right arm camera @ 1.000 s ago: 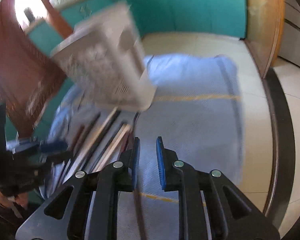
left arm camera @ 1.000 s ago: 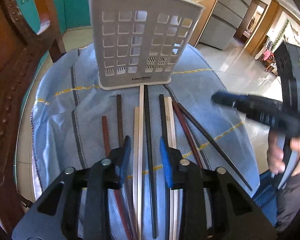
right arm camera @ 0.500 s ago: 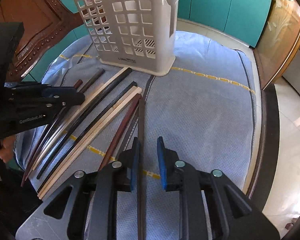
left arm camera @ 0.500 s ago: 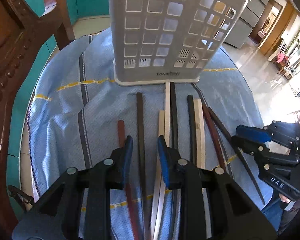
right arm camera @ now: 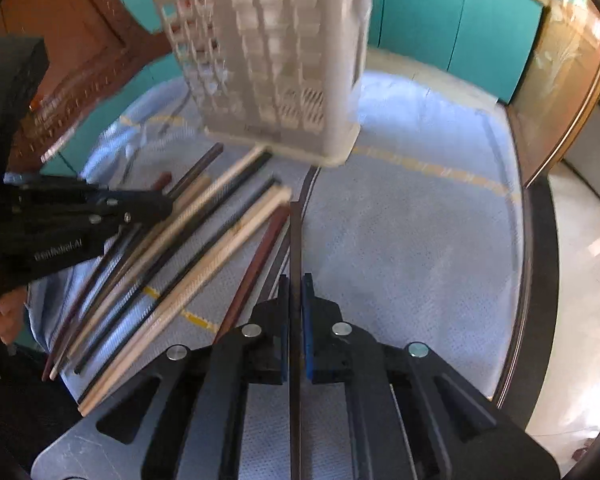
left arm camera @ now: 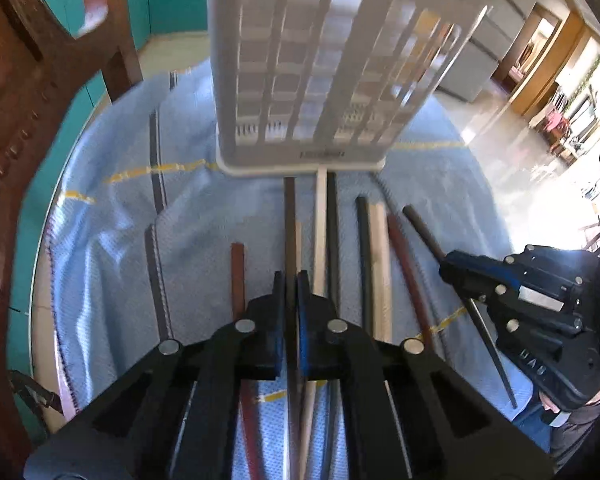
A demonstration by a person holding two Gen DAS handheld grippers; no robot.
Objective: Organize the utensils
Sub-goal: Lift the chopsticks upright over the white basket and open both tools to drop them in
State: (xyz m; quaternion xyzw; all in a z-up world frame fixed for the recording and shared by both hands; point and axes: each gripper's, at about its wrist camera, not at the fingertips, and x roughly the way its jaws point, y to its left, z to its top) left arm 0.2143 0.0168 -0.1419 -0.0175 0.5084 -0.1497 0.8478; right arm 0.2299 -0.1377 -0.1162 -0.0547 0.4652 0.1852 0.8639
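Note:
Several chopsticks, dark, reddish and pale, lie side by side on a blue cloth (left arm camera: 112, 240) in front of a white slotted utensil holder (left arm camera: 316, 80), which stands upright. My left gripper (left arm camera: 290, 284) is shut on a dark brown chopstick (left arm camera: 290, 216) near the left of the row. In the right wrist view my right gripper (right arm camera: 296, 284) has its jaws closing on a thin dark chopstick (right arm camera: 295, 236) at the right end of the row, pads against it. The holder (right arm camera: 276, 60) stands just beyond. Each gripper shows in the other's view: the right gripper (left arm camera: 450, 270) and the left gripper (right arm camera: 160, 206).
A carved wooden chair (left arm camera: 28, 100) stands close on the left of the round table. The table's dark rim (right arm camera: 540, 260) curves along the right, with bare cloth (right arm camera: 412, 240) between it and the chopsticks. Teal cabinets (right arm camera: 460, 32) are behind. A hand (right arm camera: 4, 316) holds the left gripper.
Both grippers' jaws have come together, each on a chopstick that lay between them. Both views have drawn slightly nearer the holder.

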